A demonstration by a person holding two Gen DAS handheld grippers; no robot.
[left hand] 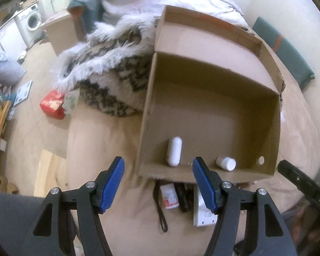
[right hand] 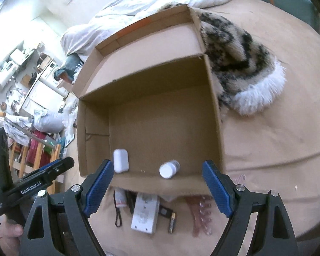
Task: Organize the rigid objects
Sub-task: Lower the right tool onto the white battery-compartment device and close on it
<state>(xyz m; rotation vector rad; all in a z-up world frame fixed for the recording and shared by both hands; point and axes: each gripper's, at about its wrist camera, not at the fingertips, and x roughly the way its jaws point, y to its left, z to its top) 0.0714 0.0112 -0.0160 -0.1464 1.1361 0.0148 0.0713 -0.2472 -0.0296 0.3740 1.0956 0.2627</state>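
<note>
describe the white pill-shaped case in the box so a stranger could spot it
Find the open cardboard box on the tan bedcover. Two white things lie against its near wall; the white case is the left one, smooth and rounded, unlike the capped bottle beside it.

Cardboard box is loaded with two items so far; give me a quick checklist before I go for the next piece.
1. Left hand-held gripper empty, jaws apart: ok.
2. Right hand-held gripper empty, jaws wide: ok.
3. White case and white bottle lying inside the cardboard box, by its near wall: ok.
4. Pieces still outside, in front of the box: grey block, battery, small tube: not ok.
5. Free floor space in the box: ok.
6. What the dark piece under the near wall is: cannot tell.
</note>
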